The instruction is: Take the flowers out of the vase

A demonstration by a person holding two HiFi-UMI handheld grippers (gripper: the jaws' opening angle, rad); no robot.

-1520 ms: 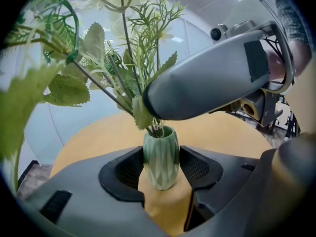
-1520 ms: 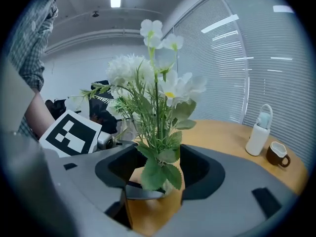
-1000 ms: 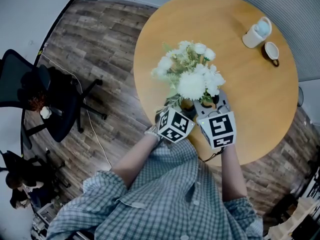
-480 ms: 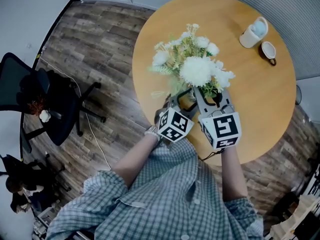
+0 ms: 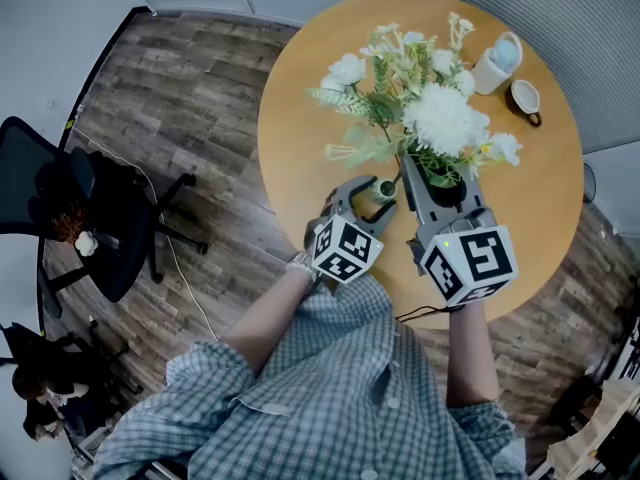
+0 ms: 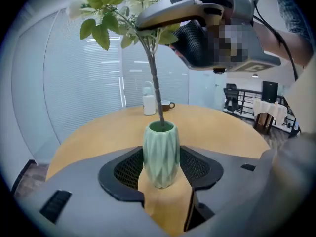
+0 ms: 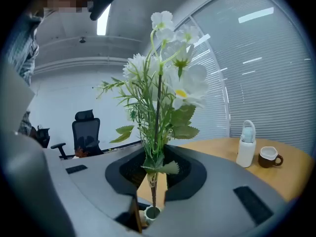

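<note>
A bunch of white flowers (image 5: 430, 118) with green leaves hangs over the round wooden table (image 5: 320, 88). My right gripper (image 5: 437, 173) is shut on its stems (image 7: 154, 174), and its jaws are still closing on them. Below stands a small ribbed green vase (image 6: 161, 154). My left gripper (image 6: 161, 169) holds it upright on the table with a pad against each side. In the left gripper view the thin stem (image 6: 155, 83) still reaches down into the vase's mouth. In the right gripper view the vase (image 7: 151, 213) shows just under the stem's end.
A white bottle (image 5: 497, 63) and a small brown-and-white cup (image 5: 523, 96) stand at the table's far right. A black office chair (image 5: 90, 218) is on the wood floor to the left. The table's near edge runs under my grippers.
My right gripper has risen with the flowers, which have slid up through the vase. The left gripper and the vase have stayed in place.
</note>
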